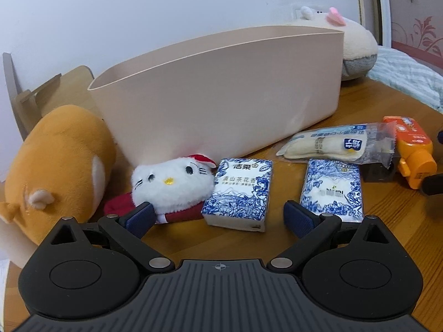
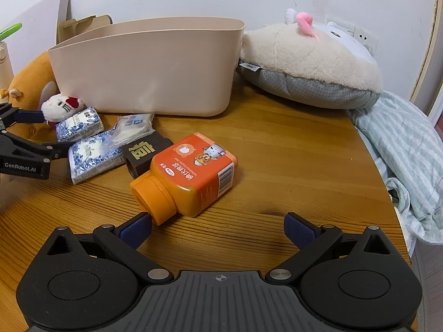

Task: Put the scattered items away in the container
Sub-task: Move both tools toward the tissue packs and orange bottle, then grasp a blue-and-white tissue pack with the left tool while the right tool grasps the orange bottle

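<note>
A beige plastic container (image 1: 221,94) stands on the wooden table; it also shows in the right wrist view (image 2: 149,66). In front of it lie a white cat plush (image 1: 171,185), two blue-patterned tissue packs (image 1: 238,193) (image 1: 332,188), a wrapped snack packet (image 1: 329,144), a dark brown block (image 2: 146,152) and an orange bottle (image 2: 191,174) on its side. My left gripper (image 1: 218,218) is open and empty, with the nearer tissue pack just ahead between its fingers. My right gripper (image 2: 218,227) is open and empty, its left pad beside the bottle's cap.
An orange plush (image 1: 61,166) lies left of the container. A cream plush cushion (image 2: 310,63) lies to its right. A striped blue cloth (image 2: 409,149) hangs over the table's right edge. Wooden pieces (image 2: 80,22) stand by the wall.
</note>
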The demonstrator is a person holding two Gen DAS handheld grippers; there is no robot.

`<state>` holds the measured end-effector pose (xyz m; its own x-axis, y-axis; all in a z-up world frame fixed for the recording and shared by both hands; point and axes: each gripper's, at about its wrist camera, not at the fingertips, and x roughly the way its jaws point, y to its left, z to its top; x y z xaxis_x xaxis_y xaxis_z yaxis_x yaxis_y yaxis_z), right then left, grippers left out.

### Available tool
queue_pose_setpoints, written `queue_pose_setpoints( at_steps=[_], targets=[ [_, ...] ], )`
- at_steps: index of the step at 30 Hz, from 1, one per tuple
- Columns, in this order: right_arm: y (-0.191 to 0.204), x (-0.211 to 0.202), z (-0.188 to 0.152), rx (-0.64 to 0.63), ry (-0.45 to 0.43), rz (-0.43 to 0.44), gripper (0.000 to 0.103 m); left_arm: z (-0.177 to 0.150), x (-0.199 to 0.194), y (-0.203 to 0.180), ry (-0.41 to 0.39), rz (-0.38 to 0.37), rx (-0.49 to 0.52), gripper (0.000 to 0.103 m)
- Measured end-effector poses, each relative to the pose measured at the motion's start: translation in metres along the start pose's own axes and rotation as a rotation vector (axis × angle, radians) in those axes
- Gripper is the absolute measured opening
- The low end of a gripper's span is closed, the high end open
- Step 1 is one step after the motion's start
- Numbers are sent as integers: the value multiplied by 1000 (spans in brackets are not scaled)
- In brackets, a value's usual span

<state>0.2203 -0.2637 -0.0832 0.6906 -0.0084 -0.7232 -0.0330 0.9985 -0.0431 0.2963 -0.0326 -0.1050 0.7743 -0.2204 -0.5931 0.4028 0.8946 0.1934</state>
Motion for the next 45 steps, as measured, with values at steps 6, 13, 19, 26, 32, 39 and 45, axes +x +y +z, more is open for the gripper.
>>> queue_pose_setpoints(
  at_steps=[6,13,19,26,32,39,45],
  targets=[
    [-1,0,0,6,-6,0,103,-2,-6,-17,-16,-90,23,100],
    [-4,-1,-2,9,0,-2,103,3,1,-6,-27,-169,-116,100],
    [-8,0,-3,16,0,3,103,7,5,-8,-17,-89,-125,100],
    [-9,0,-2,21,-3,8,103,2,8,-11,3,-185,-140,100],
    [-8,-3,0,25,-27,18,103,5,12,-12,-1,-193,-154,97],
    [-4,-3,6,51,-49,22,103,8,14,-14,-26,-218,-123,71],
    [-2,4,13,92,-49,20,103,9,15,-19,-19,-227,-102,79]
  ],
)
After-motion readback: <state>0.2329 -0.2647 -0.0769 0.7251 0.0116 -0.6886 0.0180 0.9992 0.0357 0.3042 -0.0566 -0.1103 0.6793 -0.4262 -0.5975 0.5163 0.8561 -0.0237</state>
